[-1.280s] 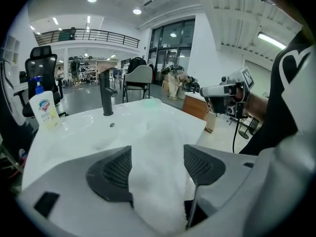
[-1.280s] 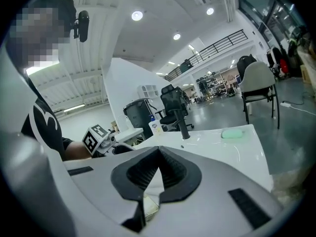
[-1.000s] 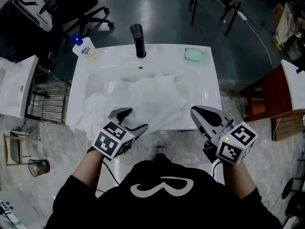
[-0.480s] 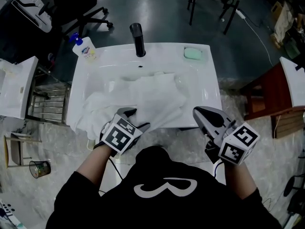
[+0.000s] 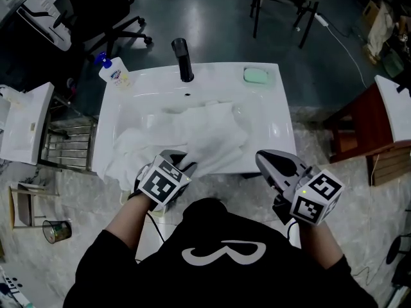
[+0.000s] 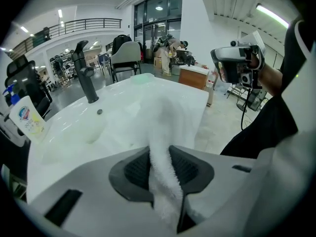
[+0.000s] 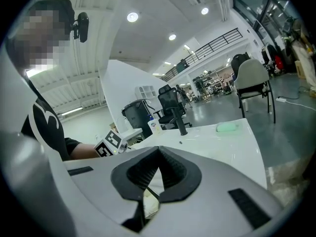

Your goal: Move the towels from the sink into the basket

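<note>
White towel [image 5: 204, 132] over sink's [image 5: 277, 126] near rim

towels [image 5: 192, 133]: in the sink [image 5: 277, 124] right in front of me, spilling over its near-left rim
faucet [image 5: 183, 59]: behind the towels, middle
soap bottle [image 5: 113, 72]: back-left corner
soap bar [image 5: 255, 75]: back-right corner

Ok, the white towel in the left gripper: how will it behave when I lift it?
Likely floppy: the towel folds thin between the left gripper's jaws, which have just been closing on it. It will probably trail and drag, since most lies bunched in the sink. Its fuzzy pile suggests little slipping.
</note>
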The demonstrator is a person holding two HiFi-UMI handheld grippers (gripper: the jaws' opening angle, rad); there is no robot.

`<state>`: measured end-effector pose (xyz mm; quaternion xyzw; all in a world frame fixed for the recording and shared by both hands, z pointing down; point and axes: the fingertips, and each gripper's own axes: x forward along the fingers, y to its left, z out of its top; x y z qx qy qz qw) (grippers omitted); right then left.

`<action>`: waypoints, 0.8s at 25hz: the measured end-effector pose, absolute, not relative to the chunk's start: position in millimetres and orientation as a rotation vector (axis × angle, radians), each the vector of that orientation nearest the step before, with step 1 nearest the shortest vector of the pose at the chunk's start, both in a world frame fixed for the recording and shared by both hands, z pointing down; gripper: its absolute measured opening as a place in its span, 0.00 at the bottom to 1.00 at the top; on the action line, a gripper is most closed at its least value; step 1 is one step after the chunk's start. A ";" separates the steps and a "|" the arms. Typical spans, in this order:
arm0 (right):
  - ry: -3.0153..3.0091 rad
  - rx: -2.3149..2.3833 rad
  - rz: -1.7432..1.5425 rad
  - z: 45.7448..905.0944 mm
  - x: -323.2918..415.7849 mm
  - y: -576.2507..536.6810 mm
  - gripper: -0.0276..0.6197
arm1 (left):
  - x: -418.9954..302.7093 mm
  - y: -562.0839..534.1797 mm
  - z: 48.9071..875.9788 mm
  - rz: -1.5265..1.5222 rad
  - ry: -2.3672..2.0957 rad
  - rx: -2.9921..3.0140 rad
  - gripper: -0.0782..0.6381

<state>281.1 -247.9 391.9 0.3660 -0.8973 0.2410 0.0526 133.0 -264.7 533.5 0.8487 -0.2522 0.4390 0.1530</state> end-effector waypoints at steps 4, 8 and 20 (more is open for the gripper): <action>-2.747 1.110 0.721 382.9 281.7 -249.6 0.05 | 133.1 -262.1 528.8 1.234 -0.711 2.414 0.24; -2.766 1.113 0.716 376.9 283.0 -253.7 0.05 | 131.2 -264.6 519.3 1.135 -0.734 2.384 0.22; -2.757 1.153 0.802 370.3 275.7 -264.7 0.05 | 128.8 -270.6 452.8 0.825 -0.763 2.446 0.21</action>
